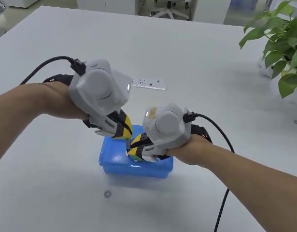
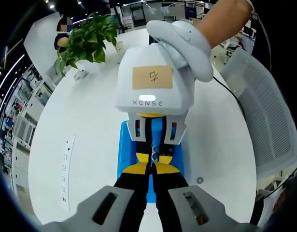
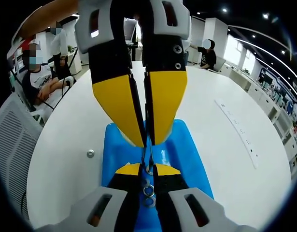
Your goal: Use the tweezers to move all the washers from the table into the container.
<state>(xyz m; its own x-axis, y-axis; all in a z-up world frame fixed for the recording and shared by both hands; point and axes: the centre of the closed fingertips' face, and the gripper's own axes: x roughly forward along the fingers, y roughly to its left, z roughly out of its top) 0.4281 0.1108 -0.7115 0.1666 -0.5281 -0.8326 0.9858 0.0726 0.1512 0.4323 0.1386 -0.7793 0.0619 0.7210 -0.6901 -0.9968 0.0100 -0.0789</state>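
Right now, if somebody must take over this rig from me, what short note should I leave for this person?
Left tool: shut on the tweezers, over the blue container.
Right tool: tip to tip with the left one at the tweezers; I cannot tell whether it grips them.
Done: at least two washers seem to lie in the container.
Left: a loose washer on the table, beside the container.

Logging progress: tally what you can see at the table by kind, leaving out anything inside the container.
Grippers: 2 (left gripper, right gripper)
Tweezers: 1
Blue container: 1
Loose washer: 1
Power strip: 1
Potted plant: 1
Total: 7
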